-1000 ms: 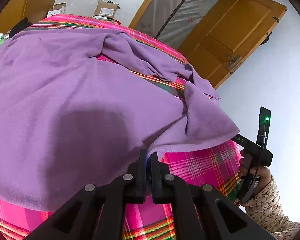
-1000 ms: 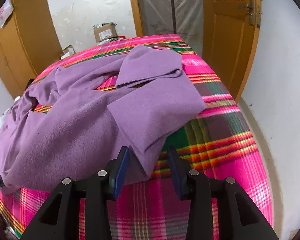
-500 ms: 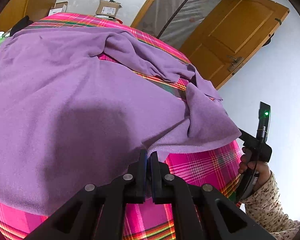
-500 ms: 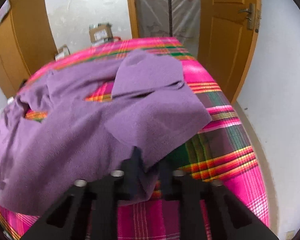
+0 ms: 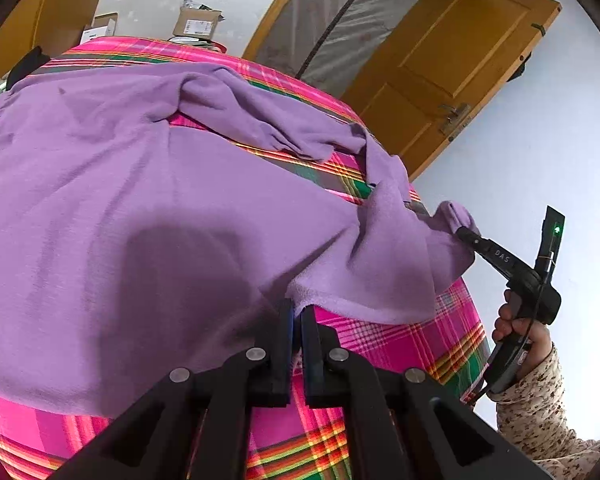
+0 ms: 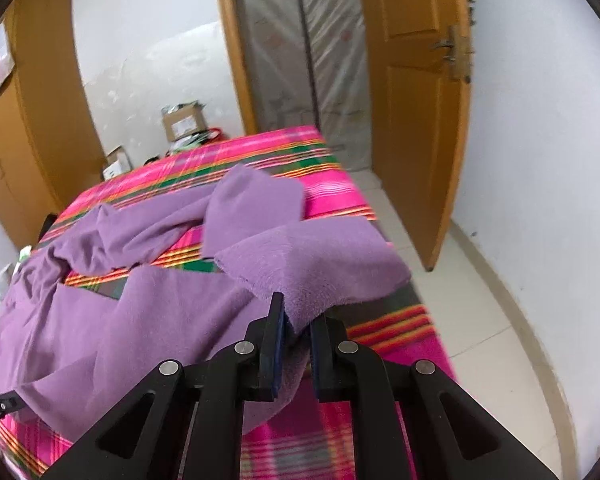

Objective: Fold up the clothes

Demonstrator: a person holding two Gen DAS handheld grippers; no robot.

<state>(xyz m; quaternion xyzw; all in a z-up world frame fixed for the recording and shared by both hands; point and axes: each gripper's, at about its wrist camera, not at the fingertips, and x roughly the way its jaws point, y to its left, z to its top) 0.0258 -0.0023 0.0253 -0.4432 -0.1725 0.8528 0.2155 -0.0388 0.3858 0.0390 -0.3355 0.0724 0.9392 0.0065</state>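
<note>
While two grippers pinch it, one purple garment (image 5: 148, 208) lies spread.

I see even, bright daylight; a soft shadow darkens the purple garment (image 5: 188, 264) at lower centre, the right view blurs, and fisheye edges curve.

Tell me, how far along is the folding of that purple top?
Barely begun. The purple garment lies spread and rumpled over the plaid cover, with no neat fold showing. In hand: the left gripper pinches the near hem, and the right gripper is clamped on a lifted corner. Every fold is left.
</note>
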